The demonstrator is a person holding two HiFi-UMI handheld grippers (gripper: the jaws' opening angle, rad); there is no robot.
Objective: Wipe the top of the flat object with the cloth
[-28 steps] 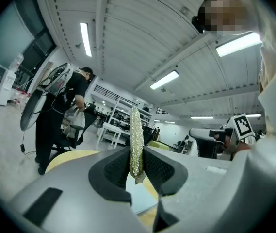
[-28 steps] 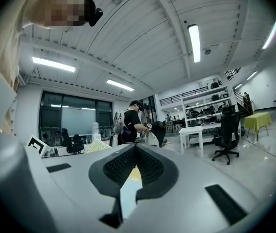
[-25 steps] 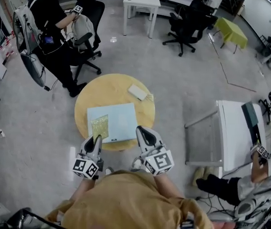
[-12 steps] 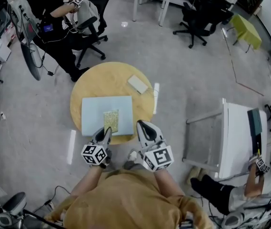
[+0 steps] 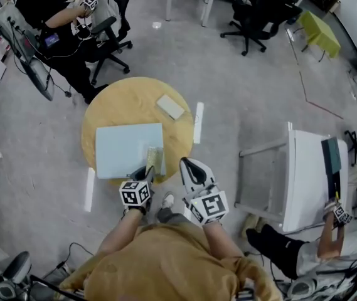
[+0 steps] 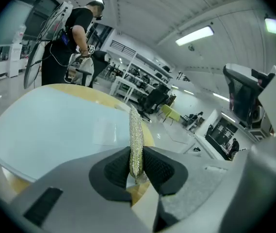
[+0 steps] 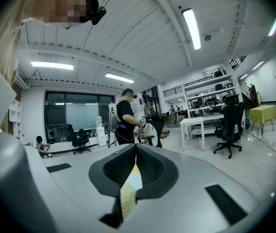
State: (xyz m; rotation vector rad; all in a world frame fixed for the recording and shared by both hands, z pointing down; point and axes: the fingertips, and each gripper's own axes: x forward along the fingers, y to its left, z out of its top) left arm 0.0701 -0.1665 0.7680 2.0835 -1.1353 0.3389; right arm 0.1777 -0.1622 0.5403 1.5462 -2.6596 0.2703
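Observation:
A light blue flat board [image 5: 125, 148] lies on the round wooden table [image 5: 134, 105]. A yellow-green cloth [image 5: 155, 158] rests on the board's right edge. My left gripper [image 5: 147, 170] is shut on the cloth's near end. In the left gripper view the cloth [image 6: 135, 130] stands as a thin upright strip pinched by the left gripper [image 6: 136, 155], with the board [image 6: 50, 125] spreading to the left. My right gripper [image 5: 187, 163] hovers at the table's near right edge, apart from the cloth. The right gripper [image 7: 135, 154] has its pads together and holds nothing.
A small white block [image 5: 170, 106] lies on the far side of the table. A person in black [image 5: 46, 17] stands by an office chair [image 5: 103, 27] at the far left. A white table [image 5: 313, 180] is on the right. White strips [image 5: 197, 123] lie on the floor.
My left gripper has dragged the cloth rightward across the board, from its left part to its right edge. The right gripper has stayed by the table's near edge.

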